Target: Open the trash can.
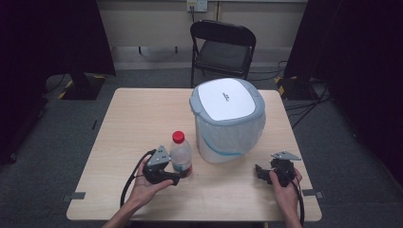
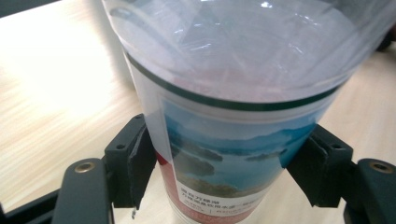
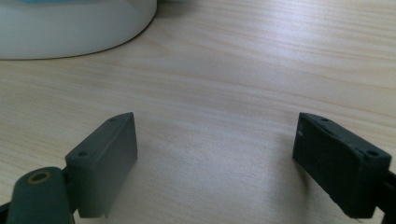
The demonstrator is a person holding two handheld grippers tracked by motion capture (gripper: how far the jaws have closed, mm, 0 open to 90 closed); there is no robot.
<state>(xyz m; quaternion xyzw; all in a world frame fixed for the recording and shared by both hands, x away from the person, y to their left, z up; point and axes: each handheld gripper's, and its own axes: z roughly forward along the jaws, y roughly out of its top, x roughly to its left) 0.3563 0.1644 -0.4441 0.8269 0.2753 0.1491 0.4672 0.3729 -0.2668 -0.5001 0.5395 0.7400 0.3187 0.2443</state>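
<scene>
Two black jaws of our left gripper [image 2: 219,163] sit against opposite sides of a clear plastic water bottle [image 2: 224,121], low on its labelled body, so we judge the gripper clamped on the bottle. The label, with a blue landscape and a red band beneath, fills the space between the jaws in the left gripper view. Gripping low, near the base, likely keeps the upright bottle steady while it stands on the table. From the high view, the left gripper [image 1: 177,176] lies at the near side of the bottle [image 1: 180,154], whose red cap [image 1: 178,137] rises just above it; our left hand [image 1: 147,183] holds the tool from behind. Just beyond and to the right of the bottle stands a white bin [image 1: 230,118] with a grey rim, a flat closed lid [image 1: 227,99] and a clear bag liner showing down its sides. The bottle stands near the bin, apparently ready to be thrown away once the lid is opened. Our right gripper [image 1: 259,172] rests well apart on the far side of the bin, jaws spread wide over bare wood [image 3: 215,140], holding nothing, perhaps free to work the lid. The wooden table [image 1: 133,118] carries all of this; a black folding chair [image 1: 222,47] waits beyond its far edge.
</scene>
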